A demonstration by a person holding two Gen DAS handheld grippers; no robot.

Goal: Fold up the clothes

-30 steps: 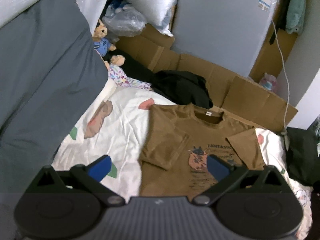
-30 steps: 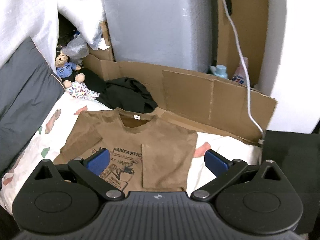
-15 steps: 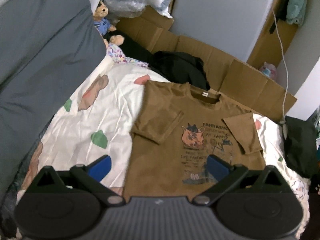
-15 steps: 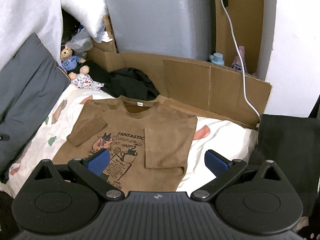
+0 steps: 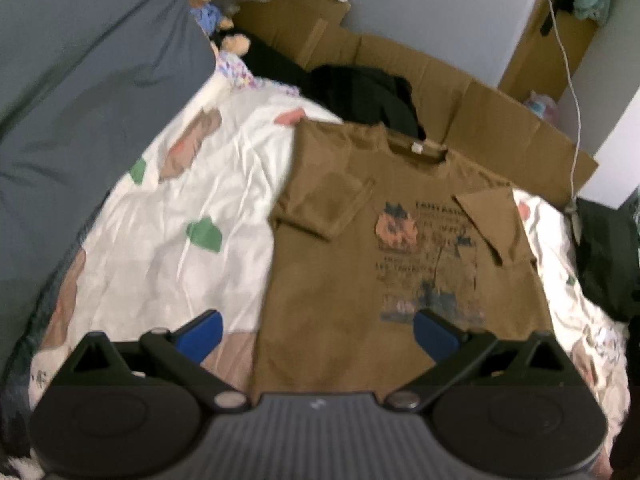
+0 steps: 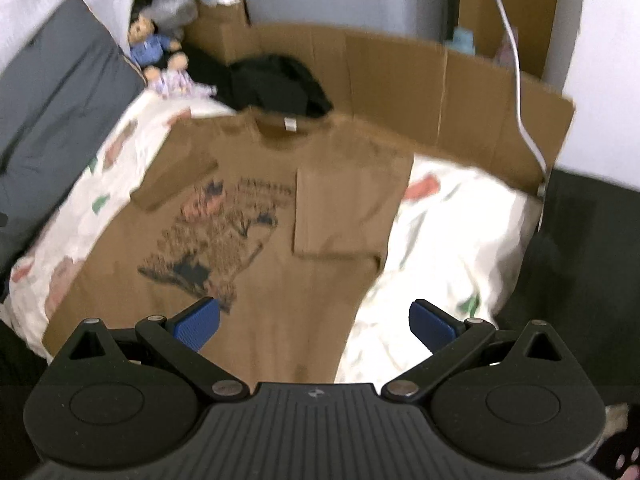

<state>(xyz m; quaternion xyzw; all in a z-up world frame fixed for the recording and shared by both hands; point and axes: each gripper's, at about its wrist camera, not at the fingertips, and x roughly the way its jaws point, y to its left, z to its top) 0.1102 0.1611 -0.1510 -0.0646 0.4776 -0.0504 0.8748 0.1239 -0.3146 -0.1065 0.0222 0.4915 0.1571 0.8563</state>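
Left wrist: brown T-shirt (image 5: 340,280) flat, sleeves folded inward.

The bed (image 5: 224,184) (white patterned sheet) carries a brown T-shirt (image 5: 360,280).

Both feeds look dim and flat to me, soft indoor light, no hard shadows or glare. Motion blur on both, worse on the right wrist: shirt (image 6: 256,216) print is smeared there, barely legible on the left (image 5: 400,240). Heavy fisheye bending, corners vignetted black.
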